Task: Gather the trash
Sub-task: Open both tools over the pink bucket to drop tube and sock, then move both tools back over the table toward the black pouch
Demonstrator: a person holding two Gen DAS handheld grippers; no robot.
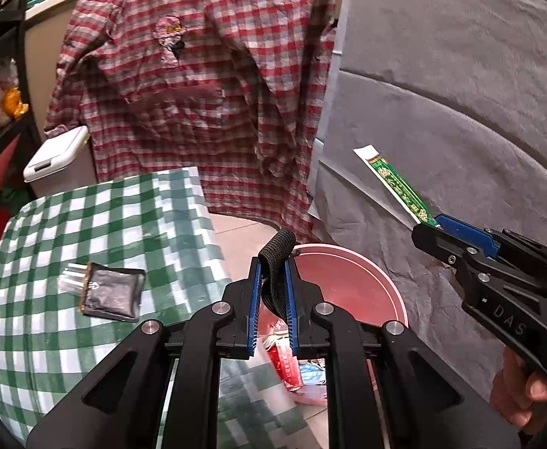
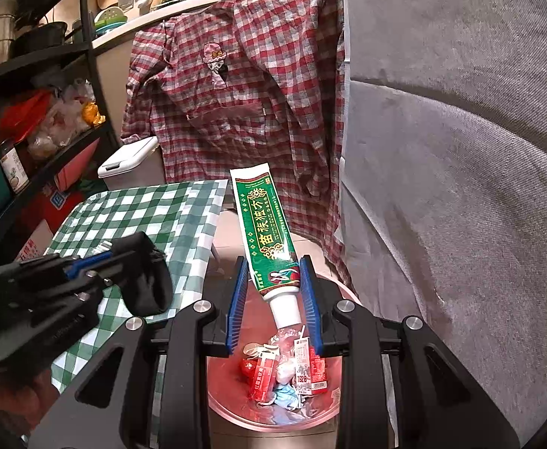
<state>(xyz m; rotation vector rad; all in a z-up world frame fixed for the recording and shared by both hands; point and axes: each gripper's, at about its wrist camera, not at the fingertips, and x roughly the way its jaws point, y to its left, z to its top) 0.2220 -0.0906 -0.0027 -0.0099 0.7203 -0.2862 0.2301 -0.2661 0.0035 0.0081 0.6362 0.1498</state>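
My left gripper (image 1: 273,265) is shut on a black fabric strap (image 1: 277,258), at the pink bin's (image 1: 352,280) left rim. It shows in the right wrist view (image 2: 131,258) with the dark fabric (image 2: 148,284) hanging from it. My right gripper (image 2: 275,292) holds a green and white tube (image 2: 264,224) above the pink bin (image 2: 232,404); the jaws stand wide and the tube leans on the right finger, cap down. In the left wrist view the right gripper (image 1: 432,224) has the tube (image 1: 393,183) sticking up. A dark foil sachet (image 1: 110,293) lies on the green checked tablecloth (image 1: 86,232).
The bin holds red cartons (image 2: 266,378), a white carton (image 2: 303,366) and crumpled wrappers. A red plaid shirt (image 2: 243,86) hangs behind. A white lidded bin (image 2: 127,164) stands behind the table. Grey fabric (image 2: 460,187) covers the right side. Shelves (image 2: 37,112) stand at left.
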